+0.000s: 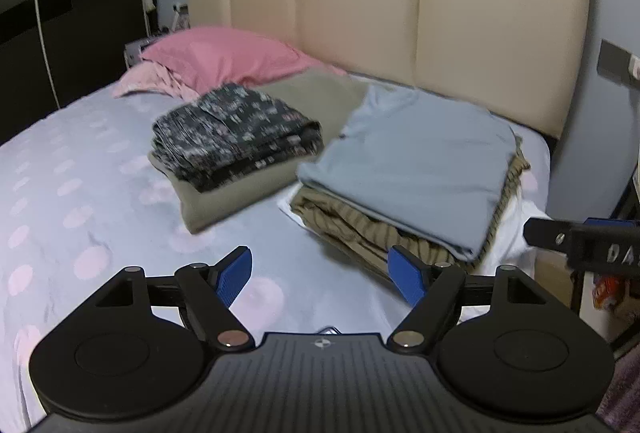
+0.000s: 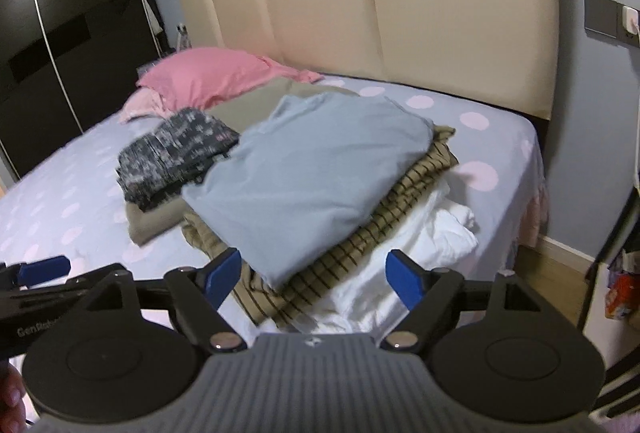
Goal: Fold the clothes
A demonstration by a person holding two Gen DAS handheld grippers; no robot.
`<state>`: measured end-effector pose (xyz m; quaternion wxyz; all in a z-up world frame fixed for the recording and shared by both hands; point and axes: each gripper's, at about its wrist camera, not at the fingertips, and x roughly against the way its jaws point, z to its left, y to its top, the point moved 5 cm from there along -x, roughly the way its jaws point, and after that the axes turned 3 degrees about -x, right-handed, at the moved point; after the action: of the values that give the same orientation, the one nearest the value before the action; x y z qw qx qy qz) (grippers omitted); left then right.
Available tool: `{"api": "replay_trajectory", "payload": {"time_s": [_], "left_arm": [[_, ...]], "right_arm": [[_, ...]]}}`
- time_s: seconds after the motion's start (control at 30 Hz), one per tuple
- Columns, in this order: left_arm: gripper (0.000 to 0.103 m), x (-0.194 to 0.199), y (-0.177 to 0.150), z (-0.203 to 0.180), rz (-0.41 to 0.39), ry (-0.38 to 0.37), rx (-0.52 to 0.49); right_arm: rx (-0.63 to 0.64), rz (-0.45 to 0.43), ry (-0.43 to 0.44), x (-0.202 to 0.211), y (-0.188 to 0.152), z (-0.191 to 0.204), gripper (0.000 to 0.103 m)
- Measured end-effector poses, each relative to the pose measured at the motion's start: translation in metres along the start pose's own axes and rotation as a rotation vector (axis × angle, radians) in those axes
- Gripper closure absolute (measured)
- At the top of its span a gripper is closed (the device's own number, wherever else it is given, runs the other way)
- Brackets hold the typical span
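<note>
A folded light-blue garment [image 1: 420,161] [image 2: 312,169] lies on top of a pile with an olive striped garment [image 1: 360,229] [image 2: 360,237] and a white one [image 2: 424,253] under it. To the left a folded dark patterned garment [image 1: 236,133] [image 2: 176,153] rests on a folded khaki piece [image 1: 224,201] [image 2: 152,223]. My left gripper [image 1: 324,279] is open over the bedsheet just in front of the pile, nothing between its blue pads. My right gripper [image 2: 316,279] is open too, hanging above the near edge of the pile without touching it.
The bed [image 1: 80,193] has a pale dotted sheet, a pink pillow [image 1: 224,55] [image 2: 208,77] and a beige padded headboard [image 1: 400,1]. A dark wardrobe [image 2: 60,45] stands at the left. The bed's right edge drops to a floor strip with clutter [image 2: 620,293].
</note>
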<state>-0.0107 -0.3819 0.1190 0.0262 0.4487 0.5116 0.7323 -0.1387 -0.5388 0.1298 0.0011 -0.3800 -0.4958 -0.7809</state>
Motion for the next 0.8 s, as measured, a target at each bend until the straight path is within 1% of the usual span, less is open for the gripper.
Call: {"api": "replay_trajectory", "payload": {"time_s": [0.13,0.27,0.37,0.57,0.8], "left_arm": [[0.029,-0.005,0.0,-0.005,0.022,-0.015,0.017],[0.029,-0.008,0.0,-0.008,0.038,-0.026,0.036],[0.028,-0.01,0.0,-0.009,0.054,-0.019,0.036],[0.028,-0.011,-0.001,-0.006,0.061,-0.002,0.039],[0.028,-0.009,0.001,-0.004,0.059,0.005,0.044]], "right_arm": [[0.014,0.026,-0.028,-0.005,-0.007,-0.003,0.022],[-0.004,0.004,-0.032,-0.002,-0.004,-0.006,0.022],[-0.001,0.005,-0.031,-0.003,-0.003,-0.003,0.022],[0.059,-0.01,-0.021,-0.001,-0.004,0.011,0.022],[0.081,-0.031,-0.024,0.001,-0.003,0.016,0.018]]}}
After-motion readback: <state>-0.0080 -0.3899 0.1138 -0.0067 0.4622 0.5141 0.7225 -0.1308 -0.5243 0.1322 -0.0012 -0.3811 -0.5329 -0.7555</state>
